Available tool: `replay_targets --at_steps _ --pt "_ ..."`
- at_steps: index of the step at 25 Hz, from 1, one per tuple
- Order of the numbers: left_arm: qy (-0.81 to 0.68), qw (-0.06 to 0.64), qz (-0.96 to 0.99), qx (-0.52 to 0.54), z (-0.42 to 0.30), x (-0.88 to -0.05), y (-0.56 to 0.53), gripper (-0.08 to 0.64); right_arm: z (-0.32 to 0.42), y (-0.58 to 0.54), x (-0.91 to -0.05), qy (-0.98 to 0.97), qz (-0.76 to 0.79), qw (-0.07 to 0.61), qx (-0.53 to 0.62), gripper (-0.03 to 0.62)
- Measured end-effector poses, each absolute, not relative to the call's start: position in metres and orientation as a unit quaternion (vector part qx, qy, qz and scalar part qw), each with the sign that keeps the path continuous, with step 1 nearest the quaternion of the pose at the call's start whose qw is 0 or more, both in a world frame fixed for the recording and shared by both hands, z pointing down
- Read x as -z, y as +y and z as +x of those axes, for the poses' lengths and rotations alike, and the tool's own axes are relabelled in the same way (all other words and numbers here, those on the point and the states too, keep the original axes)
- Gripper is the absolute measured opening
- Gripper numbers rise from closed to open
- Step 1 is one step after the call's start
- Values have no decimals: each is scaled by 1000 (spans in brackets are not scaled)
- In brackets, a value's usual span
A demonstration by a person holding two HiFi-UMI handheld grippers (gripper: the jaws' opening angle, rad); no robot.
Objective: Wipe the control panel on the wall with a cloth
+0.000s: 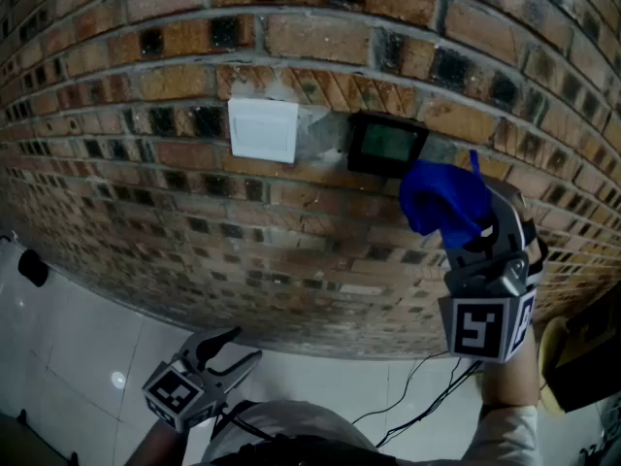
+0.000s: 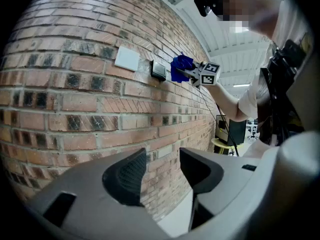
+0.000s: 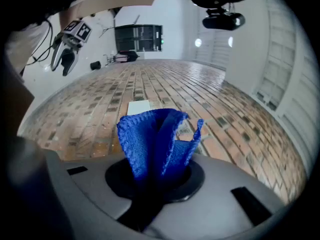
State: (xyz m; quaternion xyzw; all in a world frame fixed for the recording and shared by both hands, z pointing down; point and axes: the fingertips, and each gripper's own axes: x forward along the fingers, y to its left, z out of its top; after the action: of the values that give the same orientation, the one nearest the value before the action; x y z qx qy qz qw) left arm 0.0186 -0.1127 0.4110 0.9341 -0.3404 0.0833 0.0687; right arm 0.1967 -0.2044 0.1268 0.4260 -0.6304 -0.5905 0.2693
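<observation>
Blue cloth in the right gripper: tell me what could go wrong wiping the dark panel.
The cloth is bunched in the right gripper, so hard jaw tips might scrape the panel. A wide stroke could hit the white wall plate beside it. Rough brick may snag the cloth.

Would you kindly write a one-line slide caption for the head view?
Right gripper holds a blue cloth near the control panel on the brick wall; left gripper hangs low, jaws apart.
</observation>
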Motion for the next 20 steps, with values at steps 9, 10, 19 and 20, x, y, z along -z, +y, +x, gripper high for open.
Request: replay_targets --at_steps 9,10,19,20 --pt "-364 103 922 -75 -71 -429 -116 206 142 -245 -99 -625 443 278 580 87" --pt "-356 99 927 -71 -71 -428 -117 206 142 -251 -100 -611 459 289 577 87" --pt "-321 72 943 -45 -87 -410 -113 206 136 -260 -142 -515 509 351 594 86" --pt "-321 72 943 -45 -91 -411 -112 206 135 -261 -156 -520 503 362 587 87"
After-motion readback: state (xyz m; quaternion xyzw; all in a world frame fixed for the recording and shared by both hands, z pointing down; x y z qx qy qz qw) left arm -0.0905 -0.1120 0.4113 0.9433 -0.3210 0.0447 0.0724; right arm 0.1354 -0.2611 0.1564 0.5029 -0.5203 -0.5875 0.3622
